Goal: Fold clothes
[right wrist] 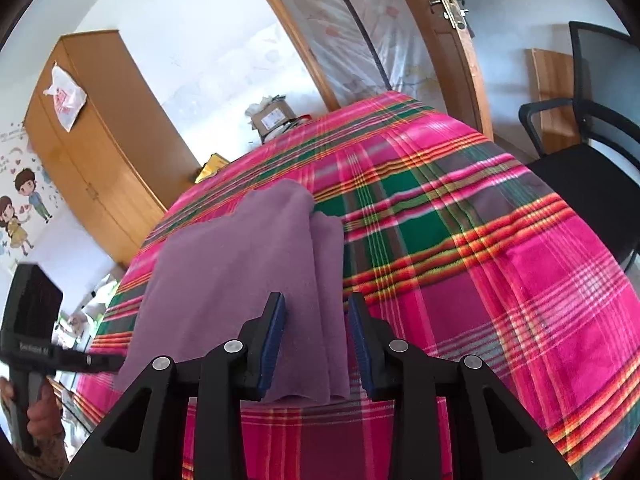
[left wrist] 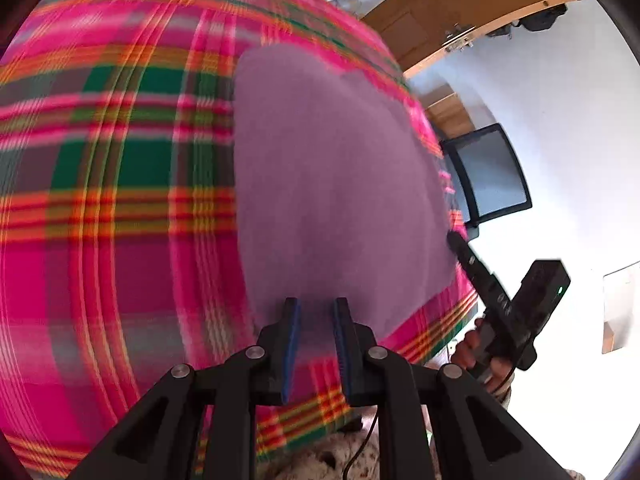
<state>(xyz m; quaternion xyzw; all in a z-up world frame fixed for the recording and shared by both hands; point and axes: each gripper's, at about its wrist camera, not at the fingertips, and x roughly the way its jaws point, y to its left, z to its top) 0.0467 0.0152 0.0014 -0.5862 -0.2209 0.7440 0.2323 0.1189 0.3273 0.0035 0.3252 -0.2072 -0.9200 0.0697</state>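
Across the whole work surface, one pink, green and orange plaid blanket (right wrist: 500, 240) is lying spread flat, and it is serving as the base for the fold. On it, toward the left edge as the right wrist view shows it, one purple garment (right wrist: 240, 264) is lying folded into a long panel; its long axis is running from the near edge of the blanket away toward the wooden wardrobe (right wrist: 92, 152), and a narrower folded strip is lying along its right side. One black chair (right wrist: 592, 168) is standing beside the blanket's far right edge, next to one wooden door (right wrist: 448, 60). The right gripper (right wrist: 316, 332) is hovering over the near end of the garment with its fingers standing wide apart and gripping nothing; the cloth is passing below the gap. The left gripper (left wrist: 314, 344) is hanging over the near edge of the garment (left wrist: 332, 184) with its fingers set narrow, and nothing is showing between them. Two grippers are present in total, each carried in one hand (left wrist: 476, 350).
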